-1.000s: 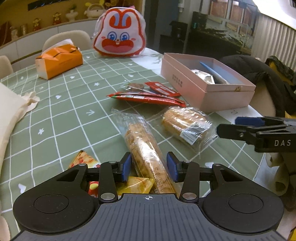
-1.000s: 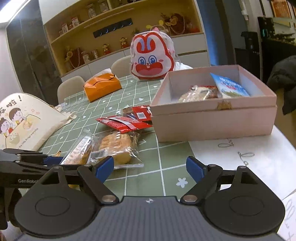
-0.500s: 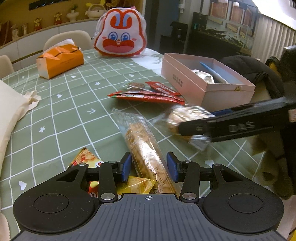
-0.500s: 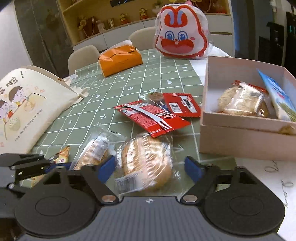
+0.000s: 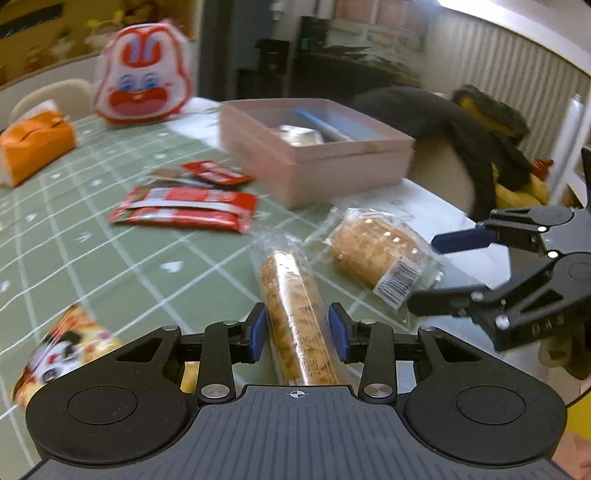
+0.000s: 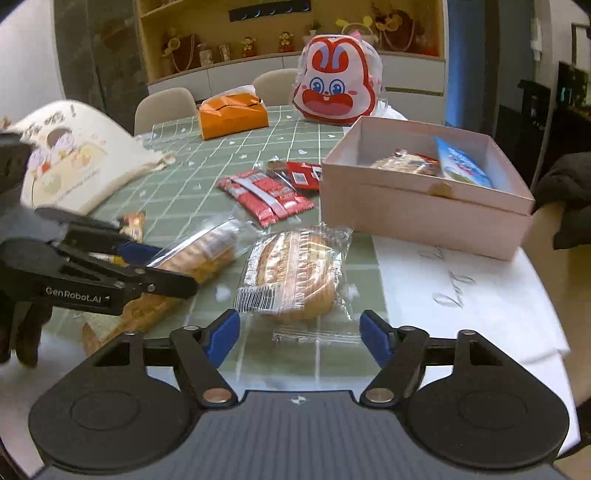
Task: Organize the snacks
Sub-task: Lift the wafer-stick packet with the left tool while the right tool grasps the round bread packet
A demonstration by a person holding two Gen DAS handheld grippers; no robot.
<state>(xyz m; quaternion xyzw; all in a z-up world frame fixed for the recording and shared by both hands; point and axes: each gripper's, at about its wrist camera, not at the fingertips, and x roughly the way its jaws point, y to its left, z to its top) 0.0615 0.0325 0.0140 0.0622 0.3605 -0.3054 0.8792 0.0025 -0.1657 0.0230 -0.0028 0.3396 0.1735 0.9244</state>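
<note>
A wall of wooden shelves with small figurines backs the room, with pale chairs pushed up to the surface, which wears a green grid-patterned cloth. On it, largest first: a cream cartoon-print tote bag at left, a pink open box at right already holding two snack packs, a red-and-white rabbit-face bag, and an orange tissue pouch. Red snack packets lie just left of the box. The round wrapped bread lies flat near the box, just ahead of the right tongs, which gape wide with nothing in them. The left tongs pinch the long wrapped pastry.
</note>
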